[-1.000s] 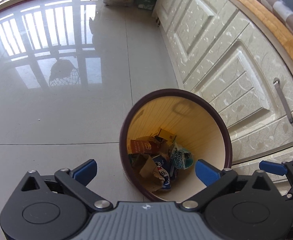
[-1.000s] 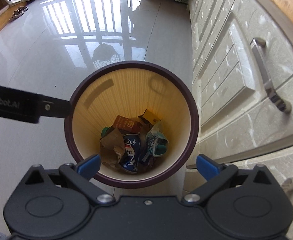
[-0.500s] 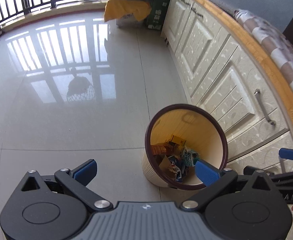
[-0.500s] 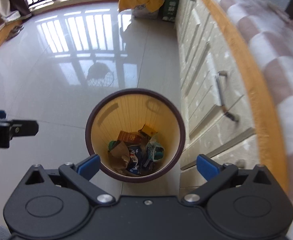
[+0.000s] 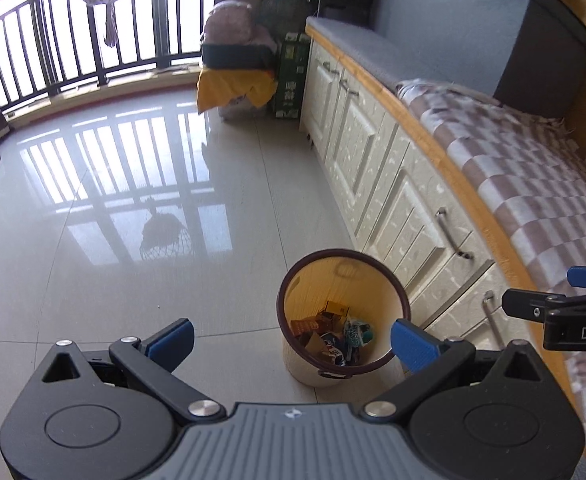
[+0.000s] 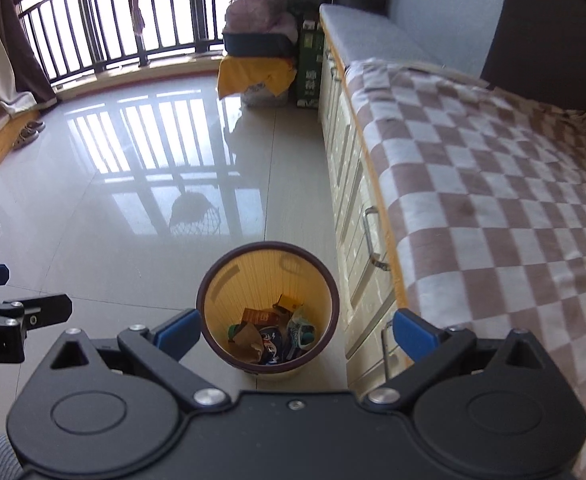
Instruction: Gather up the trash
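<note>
Glossy tiled floor (image 6: 93,208), cream maroon-rimmed bin (image 6: 268,254), crumpled wrappers (image 6: 271,338) inside

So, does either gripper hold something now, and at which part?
No, nothing is held. The left gripper and right gripper are open above the trash bin.

Floor (image 5: 93,248) – glossy tile, mirror-bright. Bin (image 6: 268,308): ribbed plastic, smooth dark rim, crumpled paper and shiny wrappers inside. Cabinets (image 5: 377,168) – embossed cream fronts, metal handles, wood edge. Blanket (image 6: 493,200): soft checked cloth. Pads (image 5: 172,338) matt blue.

"DAS" (perhaps cut off) on right gripper (image 5: 565,320)
</note>
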### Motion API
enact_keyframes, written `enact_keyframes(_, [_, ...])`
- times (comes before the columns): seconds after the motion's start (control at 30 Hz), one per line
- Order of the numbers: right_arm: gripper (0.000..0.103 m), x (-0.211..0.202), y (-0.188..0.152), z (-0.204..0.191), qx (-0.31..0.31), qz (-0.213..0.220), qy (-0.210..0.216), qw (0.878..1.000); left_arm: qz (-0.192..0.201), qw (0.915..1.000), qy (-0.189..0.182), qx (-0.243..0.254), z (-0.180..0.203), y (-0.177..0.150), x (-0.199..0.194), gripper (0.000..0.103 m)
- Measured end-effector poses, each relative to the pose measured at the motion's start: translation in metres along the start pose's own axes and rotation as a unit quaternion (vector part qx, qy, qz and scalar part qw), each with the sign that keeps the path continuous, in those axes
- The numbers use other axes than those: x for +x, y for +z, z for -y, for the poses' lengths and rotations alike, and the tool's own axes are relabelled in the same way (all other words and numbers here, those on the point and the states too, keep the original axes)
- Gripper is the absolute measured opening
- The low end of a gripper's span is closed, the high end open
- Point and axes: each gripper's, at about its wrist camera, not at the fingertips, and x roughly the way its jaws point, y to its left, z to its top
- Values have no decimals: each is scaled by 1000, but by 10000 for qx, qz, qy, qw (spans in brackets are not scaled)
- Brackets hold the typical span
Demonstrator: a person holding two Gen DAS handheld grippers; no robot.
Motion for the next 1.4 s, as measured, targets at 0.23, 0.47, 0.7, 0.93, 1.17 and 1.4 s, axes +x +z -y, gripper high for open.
enact_keyframes(0.23, [103,-57,-12,9,85,348,-73,9993,361,9993,-26,-24,14,-4,-55,103])
enact_keyframes(0.47, [103,-107,-30,18,145,647,-105,9977,543,9985,-65,0,24,-17,-91,103])
enact_keyframes(0.7, [103,-146,-49,27,208,846,-193,9960,721,9974,68,-35,29,-35,-121,103])
enact_keyframes(0.93, [103,-171,-69,34,253,989,-238,9945,895,9959,109,35,40,-51,-141,103])
enact_keyframes(1.17, [103,-182,-86,39,307,1013,-301,9939,956,9952,62,182,50,-62,-151,103])
enact_keyframes(1.4, [103,-186,-97,38,331,995,-329,9939,935,9953,98,238,50,-71,-153,103])
